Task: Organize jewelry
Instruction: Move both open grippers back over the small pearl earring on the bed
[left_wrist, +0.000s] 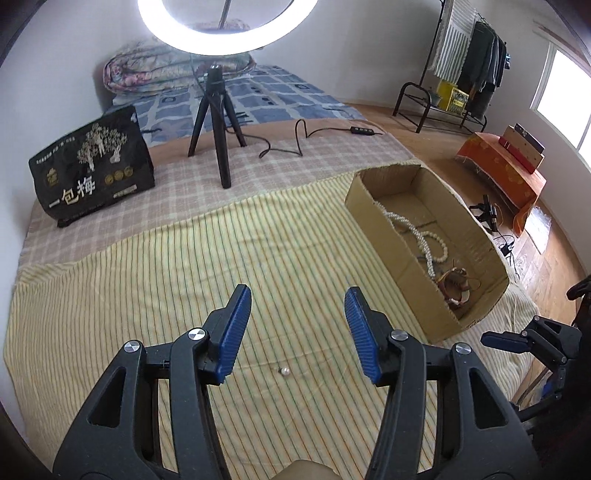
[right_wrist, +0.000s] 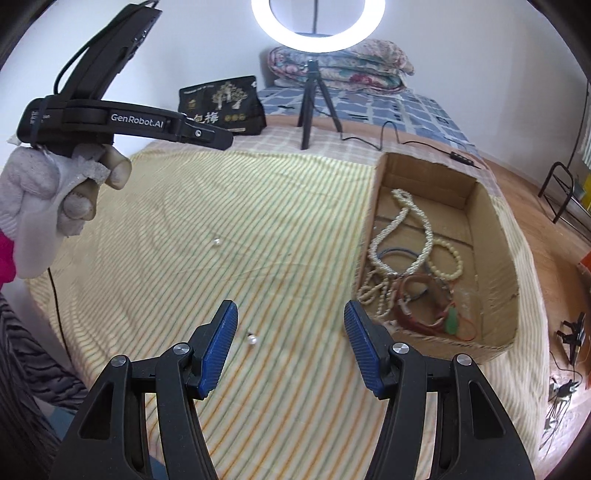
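Striped yellow cloth (left_wrist: 147, 295) covers the bed, with a cardboard box (right_wrist: 495, 258) at the right of the frame holding pearl necklaces (right_wrist: 402, 225). One loose pearl (left_wrist: 284, 371) lies between the left hand-held gripper's (left_wrist: 297, 328) parted, empty jaws; another pearl (right_wrist: 252, 339) lies between the right hand-held gripper's (right_wrist: 290, 345) parted, empty jaws.

Both views are taken from fisheye cameras mounted on the hand-held grippers, angled steeply down along the blue fingers at the striped cloth (left_wrist: 147, 295), which is seen from close above. In the left wrist view the cardboard box (left_wrist: 476, 243) is placed at centre right and the ring light (left_wrist: 229, 40) at top centre. The same cloth, box and light are shared by the right wrist view, where the left gripper's body is caught at upper left.
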